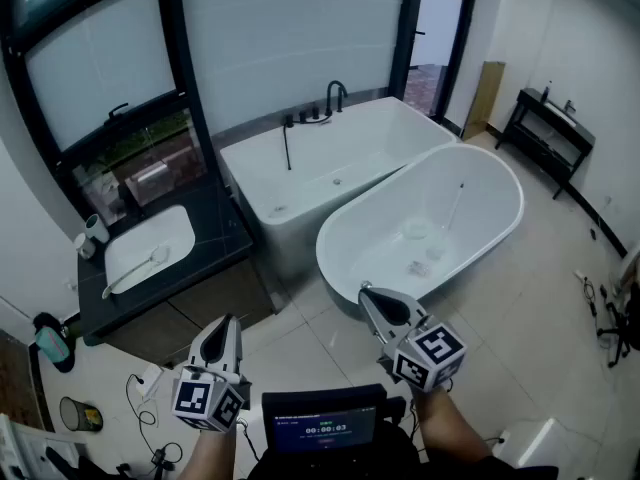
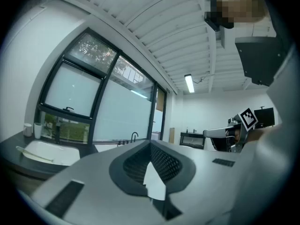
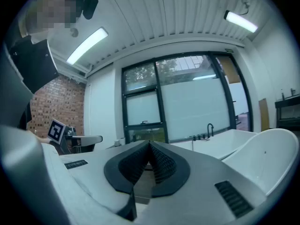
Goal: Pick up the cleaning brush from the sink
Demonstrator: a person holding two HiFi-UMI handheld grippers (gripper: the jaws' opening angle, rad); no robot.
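**Approach stage: both grippers clenched on nothing, brush not yet reached.**

At the far left, the cleaning brush (image 1: pixel 135 272) lies slantwise in the white sink (image 1: pixel 168 230), which is set into the dark tabletop (image 1: pixel 218 236). It is well ahead of your left gripper (image 1: pixel 225 330) and off to the left of its jaws, with cups (image 1: pixel 95 230) just beyond the sink. Your left gripper's jaws are pressed together, with nothing between them. Your right gripper (image 1: pixel 372 300) is likewise clenched and empty, and the oval bathtub (image 1: pixel 480 183) lies ahead of its jaws. The pickup itself has not begun. The next move likely calls for carrying the left gripper forward and leftward over the sink. Then release its jaws and set them across the brush handle before clenching.
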